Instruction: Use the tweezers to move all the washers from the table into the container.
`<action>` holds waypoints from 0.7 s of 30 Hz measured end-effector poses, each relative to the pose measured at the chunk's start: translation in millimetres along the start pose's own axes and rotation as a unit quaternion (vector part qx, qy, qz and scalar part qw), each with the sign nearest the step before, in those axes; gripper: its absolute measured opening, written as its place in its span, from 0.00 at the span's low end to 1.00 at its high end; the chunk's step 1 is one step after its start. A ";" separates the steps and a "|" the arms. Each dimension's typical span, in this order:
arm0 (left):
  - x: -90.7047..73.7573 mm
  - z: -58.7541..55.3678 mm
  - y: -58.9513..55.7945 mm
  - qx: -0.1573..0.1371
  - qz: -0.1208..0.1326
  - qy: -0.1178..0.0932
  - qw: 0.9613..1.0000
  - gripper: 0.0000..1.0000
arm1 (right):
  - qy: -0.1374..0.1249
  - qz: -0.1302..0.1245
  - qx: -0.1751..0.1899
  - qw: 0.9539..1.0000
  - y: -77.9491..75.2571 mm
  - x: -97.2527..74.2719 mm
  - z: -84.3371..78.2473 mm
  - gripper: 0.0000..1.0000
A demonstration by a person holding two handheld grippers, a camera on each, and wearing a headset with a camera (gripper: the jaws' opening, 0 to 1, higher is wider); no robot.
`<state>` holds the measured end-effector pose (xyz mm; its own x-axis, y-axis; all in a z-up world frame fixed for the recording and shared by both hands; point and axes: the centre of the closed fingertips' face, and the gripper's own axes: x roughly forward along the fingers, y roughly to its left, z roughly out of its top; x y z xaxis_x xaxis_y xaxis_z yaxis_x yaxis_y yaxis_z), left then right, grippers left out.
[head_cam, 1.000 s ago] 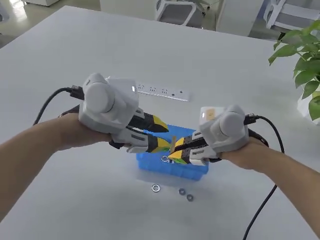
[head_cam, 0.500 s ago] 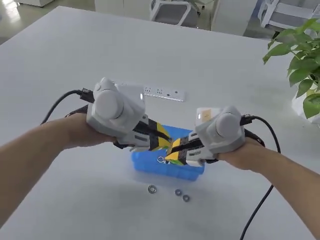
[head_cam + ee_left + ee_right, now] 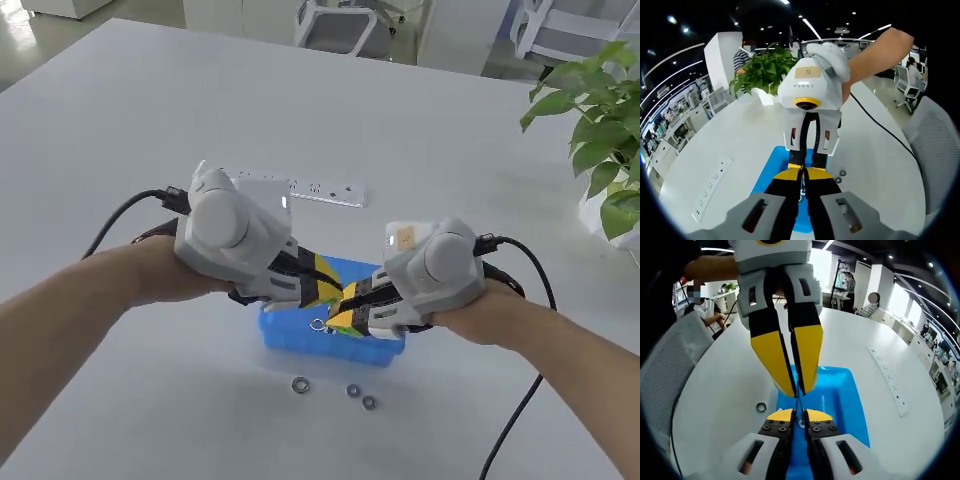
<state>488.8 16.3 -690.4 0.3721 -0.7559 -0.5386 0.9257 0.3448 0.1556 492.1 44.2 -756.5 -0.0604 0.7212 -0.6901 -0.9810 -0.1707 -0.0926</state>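
We are holding both grippers tip to tip over the blue container.
The left gripper (image 3: 328, 283) and right gripper (image 3: 343, 308) are each pinching nearly shut on the thin tweezers (image 3: 798, 399), with one washer (image 3: 318, 324) hanging above the container (image 3: 300, 338). In the head view their bodies are hiding much of the container, and three loose washers (image 3: 353, 390) are lying on the bench (image 3: 150, 120) before it. The right gripper view is catching one beside the container, and the power strip (image 3: 300, 188) is lying beyond.
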 end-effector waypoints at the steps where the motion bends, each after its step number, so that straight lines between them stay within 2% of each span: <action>1: 0.2 -0.1 0.1 0.002 0.000 0.000 1.000 0.06 | 0.000 0.000 0.001 1.000 0.1 0.0 0.2 0.09; 11: 2.4 -1.3 5.4 -0.006 0.004 0.002 1.000 0.05 | 0.007 -0.004 0.005 1.000 -1.0 -5.2 -0.5 0.12; 15: 2.1 -0.8 4.2 -0.008 0.005 0.003 1.000 0.05 | 0.007 -0.005 0.008 1.000 0.5 -10.3 -1.9 0.13; 21: -0.1 4.3 6.2 -0.007 0.013 0.000 1.000 0.05 | 0.005 -0.013 0.013 1.000 0.3 -15.9 -1.3 0.14</action>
<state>494.8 16.1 -685.9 0.3966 -0.7461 -0.5348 0.9144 0.3727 0.1582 493.0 31.9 -746.5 -0.0325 0.7181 -0.6952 -0.9866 -0.1345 -0.0928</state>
